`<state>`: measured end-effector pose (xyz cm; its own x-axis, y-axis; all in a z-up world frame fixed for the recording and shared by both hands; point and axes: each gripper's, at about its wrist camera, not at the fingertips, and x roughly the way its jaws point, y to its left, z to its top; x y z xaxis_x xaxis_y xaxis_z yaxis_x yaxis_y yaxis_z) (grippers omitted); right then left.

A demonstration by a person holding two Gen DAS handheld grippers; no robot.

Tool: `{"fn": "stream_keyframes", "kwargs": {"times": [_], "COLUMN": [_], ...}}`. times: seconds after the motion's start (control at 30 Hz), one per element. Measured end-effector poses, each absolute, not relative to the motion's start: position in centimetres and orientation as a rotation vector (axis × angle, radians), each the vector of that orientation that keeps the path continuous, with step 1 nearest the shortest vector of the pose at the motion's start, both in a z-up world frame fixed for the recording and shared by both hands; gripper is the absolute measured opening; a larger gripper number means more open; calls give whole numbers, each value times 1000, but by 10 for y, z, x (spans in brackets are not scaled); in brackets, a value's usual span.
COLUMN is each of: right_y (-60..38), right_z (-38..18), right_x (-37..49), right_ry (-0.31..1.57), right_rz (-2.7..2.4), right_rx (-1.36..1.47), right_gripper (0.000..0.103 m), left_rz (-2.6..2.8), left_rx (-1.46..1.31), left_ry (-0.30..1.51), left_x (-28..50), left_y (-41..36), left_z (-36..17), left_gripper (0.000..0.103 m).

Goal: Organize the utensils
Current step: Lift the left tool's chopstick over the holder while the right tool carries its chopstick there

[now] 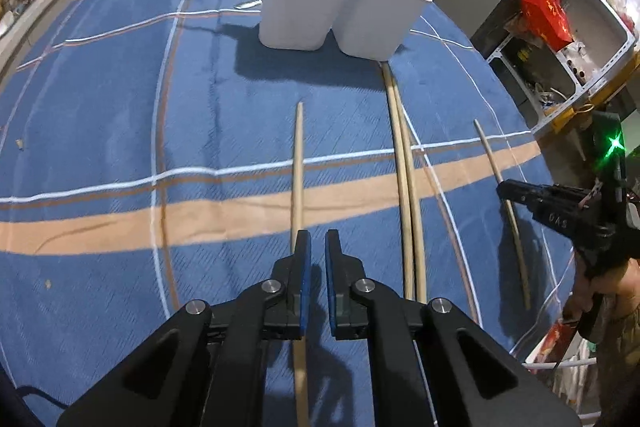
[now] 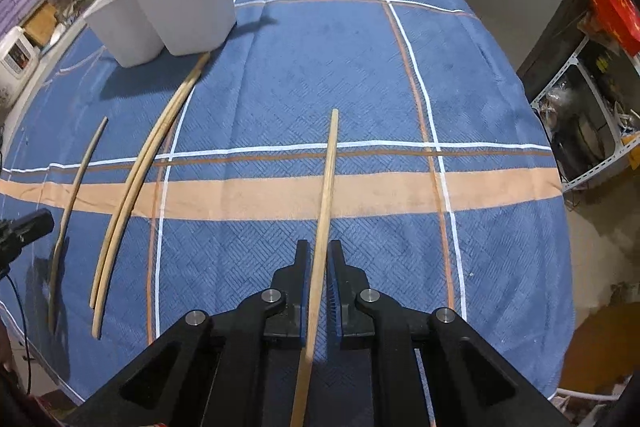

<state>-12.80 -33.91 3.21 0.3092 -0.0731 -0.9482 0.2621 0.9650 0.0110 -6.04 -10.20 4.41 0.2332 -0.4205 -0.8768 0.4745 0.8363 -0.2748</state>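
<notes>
Each black two-finger gripper pinches one thin wooden chopstick: the left gripper (image 1: 318,247) holds its chopstick (image 1: 297,163), the right gripper (image 2: 319,259) holds its chopstick (image 2: 327,183). The white two-compartment plastic holder (image 1: 340,15) stands well apart; a loose pinch could let either stick swivel or slip during carrying

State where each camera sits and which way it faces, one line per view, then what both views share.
Left wrist: on the left gripper, looking down and forward over the blue cloth towards the white holder; the right gripper and its hand show at right.
Right wrist: on the right gripper, a chopstick between its fingers, facing the far table end; the left gripper's tip shows at left.
Shared: blue cloth, white holder, the paired chopsticks.
</notes>
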Motion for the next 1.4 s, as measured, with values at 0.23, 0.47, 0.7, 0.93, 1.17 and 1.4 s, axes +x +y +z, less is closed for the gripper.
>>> {"fn": "stream_keyframes", "kwargs": {"times": [0.23,0.47,0.7,0.93,1.17,1.4], "right_y": [-337,-344,-342,-322,-309,-295], "right_z": [31,29,28,29,33,65], "right_x": [-110,-79,-62,-75,-97,-132], "right_ry": [1329,1432,1415,1411,1283,1087], "right_rz": [-196,-181,-202,-181,-152,-130], "right_rx": [142,134,140,103,185,312], "right_gripper": [19,19,19,8,6,6], "left_rz": [-622,-624,-642,-654,-638,-621], "left_rx": [137,184,162,255,169,41], "left_ry": [1217,1273,1268,1273,1224,1116], "left_x": [-44,-29,-28,-26,-32,-50], "left_y": [-115,-116,-117,-130,-122,-83], "left_z": [36,31,32,32,34,62], "left_gripper": [7,8,10,10,5,6]}}
